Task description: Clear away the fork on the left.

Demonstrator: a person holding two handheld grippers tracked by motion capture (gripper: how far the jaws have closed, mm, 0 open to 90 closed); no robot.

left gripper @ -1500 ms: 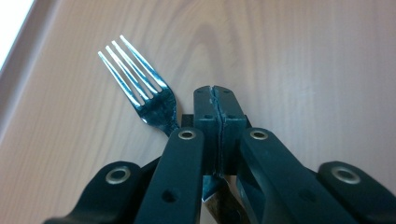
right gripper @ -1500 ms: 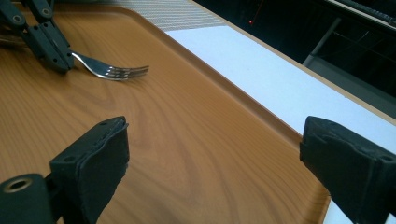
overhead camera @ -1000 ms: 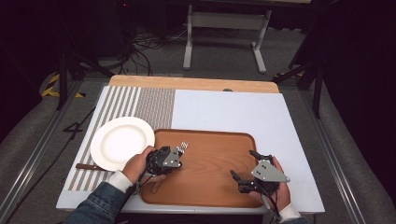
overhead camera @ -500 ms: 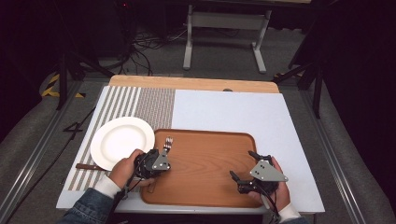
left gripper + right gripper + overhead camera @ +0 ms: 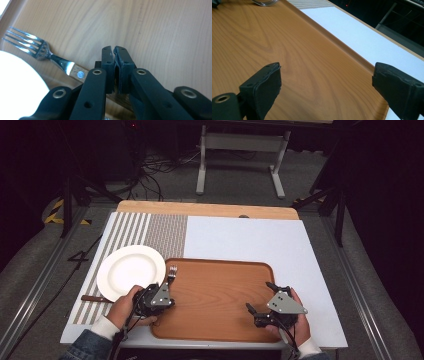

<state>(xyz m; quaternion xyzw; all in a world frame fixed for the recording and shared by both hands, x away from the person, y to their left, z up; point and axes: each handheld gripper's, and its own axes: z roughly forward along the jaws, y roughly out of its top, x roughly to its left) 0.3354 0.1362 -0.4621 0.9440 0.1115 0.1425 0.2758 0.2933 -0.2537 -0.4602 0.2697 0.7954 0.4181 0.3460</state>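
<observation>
A fork (image 5: pixel 172 271) with a wooden handle lies over the left rim of the brown wooden tray (image 5: pixel 225 285), tines pointing away from me. My left gripper (image 5: pixel 167 286) is shut on its handle. In the left gripper view the black jaws (image 5: pixel 115 50) meet over the handle while the fork (image 5: pixel 37 48) sticks out to the left above the tray (image 5: pixel 162 30). My right gripper (image 5: pixel 257 295) stands open over the tray's right side. In the right gripper view, nothing lies between the right gripper's (image 5: pixel 327 75) jaws but the tray (image 5: pixel 274 37).
A white plate (image 5: pixel 131 270) sits on the striped placemat (image 5: pixel 150 230) just left of the tray, and its edge (image 5: pixel 15 82) shows in the left gripper view. A brown-handled utensil (image 5: pixel 92 298) lies by the plate's near edge. A white mat (image 5: pixel 250 237) covers the table.
My left gripper has carried the fork leftward across the tray, from its left-middle to its left rim beside the plate. The right gripper has stayed put.
</observation>
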